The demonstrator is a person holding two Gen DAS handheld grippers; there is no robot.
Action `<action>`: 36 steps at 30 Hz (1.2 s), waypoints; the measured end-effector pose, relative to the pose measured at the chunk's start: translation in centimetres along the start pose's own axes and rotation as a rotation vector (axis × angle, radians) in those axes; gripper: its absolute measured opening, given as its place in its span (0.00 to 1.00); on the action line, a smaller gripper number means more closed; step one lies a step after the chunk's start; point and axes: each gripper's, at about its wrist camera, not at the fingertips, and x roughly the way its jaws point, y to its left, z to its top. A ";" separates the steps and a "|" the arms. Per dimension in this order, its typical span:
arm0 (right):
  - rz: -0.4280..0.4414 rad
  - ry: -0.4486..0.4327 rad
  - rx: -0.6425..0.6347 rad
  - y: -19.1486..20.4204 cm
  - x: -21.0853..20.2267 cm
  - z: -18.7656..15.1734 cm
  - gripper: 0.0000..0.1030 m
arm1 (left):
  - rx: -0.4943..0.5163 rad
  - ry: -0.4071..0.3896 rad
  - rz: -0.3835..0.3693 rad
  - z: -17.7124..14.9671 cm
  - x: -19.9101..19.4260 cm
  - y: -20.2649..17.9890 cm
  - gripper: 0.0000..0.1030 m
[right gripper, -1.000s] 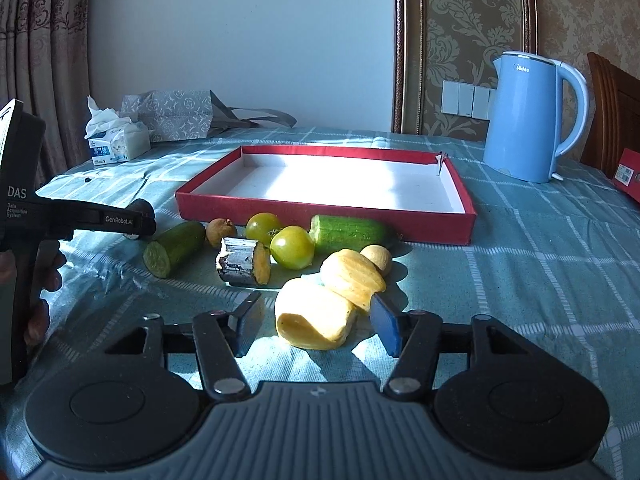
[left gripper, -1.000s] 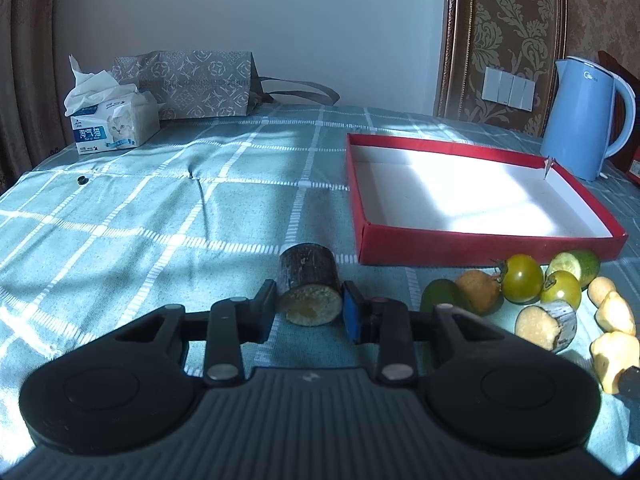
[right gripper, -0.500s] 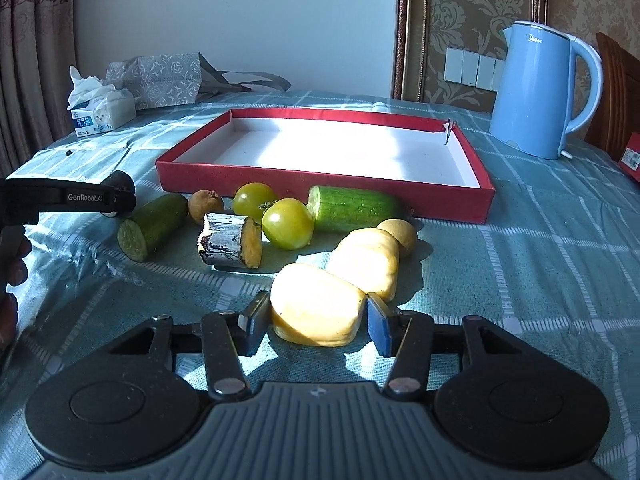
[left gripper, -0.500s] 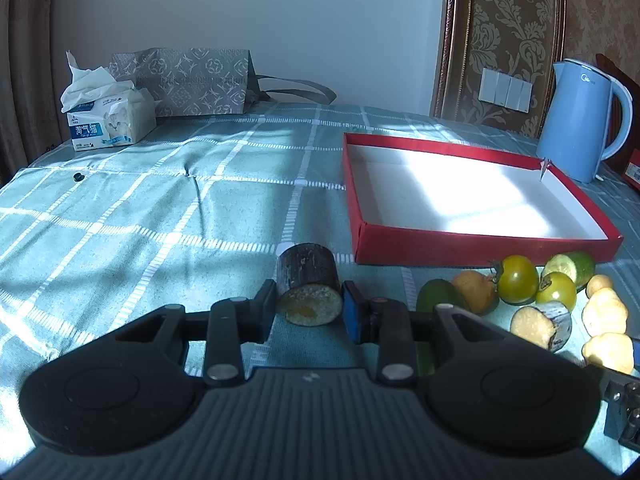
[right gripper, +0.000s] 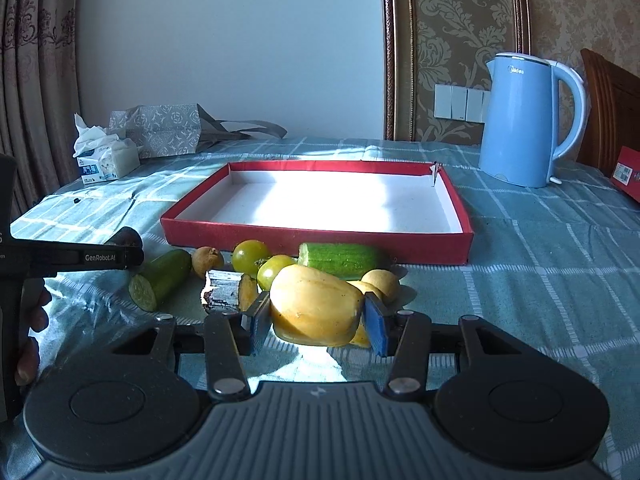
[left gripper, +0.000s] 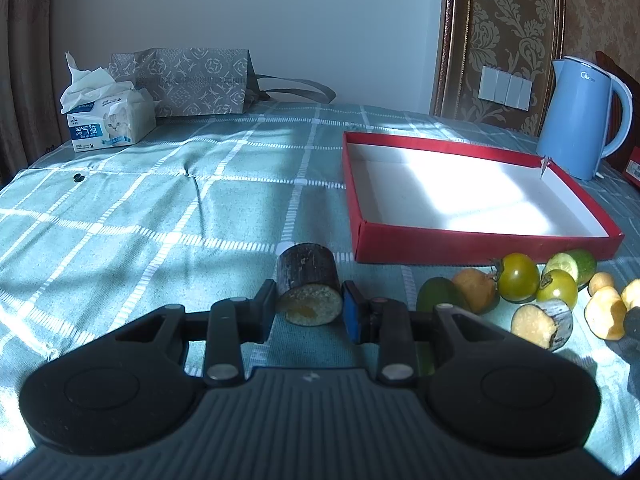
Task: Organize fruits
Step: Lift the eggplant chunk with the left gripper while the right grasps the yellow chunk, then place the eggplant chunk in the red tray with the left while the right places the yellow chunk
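My left gripper (left gripper: pixel 308 306) is shut on a dark-skinned chunk (left gripper: pixel 307 274) with a pale yellow cut face, just left of the red tray (left gripper: pixel 480 246). My right gripper (right gripper: pixel 316 318) is shut on a large peeled yellow piece (right gripper: pixel 314 302), both blue pads pressing its sides, in front of the tray's near wall (right gripper: pixel 316 236). Behind it lie two green tomatoes (right gripper: pixel 250 256), a cut cucumber (right gripper: pixel 340 258), a second cucumber piece (right gripper: pixel 160 280), another dark chunk (right gripper: pixel 224 294), a small brown fruit (right gripper: pixel 206 260) and a small yellow one (right gripper: pixel 380 282). The tray's white floor is bare.
A blue kettle (right gripper: pixel 528 120) stands at the back right of the tray. A tissue pack (left gripper: pixel 108 120) and a grey patterned bag (left gripper: pixel 188 80) sit at the far left. A red box (right gripper: pixel 626 174) lies at the right edge beside a wooden chair.
The right gripper's pads closed in on the large yellow piece and now grip it, slightly raised off the cloth. The left gripper and its dark chunk have not moved.
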 end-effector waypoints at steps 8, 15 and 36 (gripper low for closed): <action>-0.050 -0.061 0.057 -2.8 1.0 0.9 0.46 | 0.022 -0.033 -0.010 0.2 -0.7 -0.4 0.30; -0.055 -0.108 0.152 -5.4 1.4 0.4 0.46 | 0.076 -0.087 -0.075 3.3 -1.1 -2.8 0.30; -0.059 -0.133 0.149 -5.4 2.6 0.2 0.46 | 0.122 -0.112 -0.055 8.3 6.1 -7.2 0.78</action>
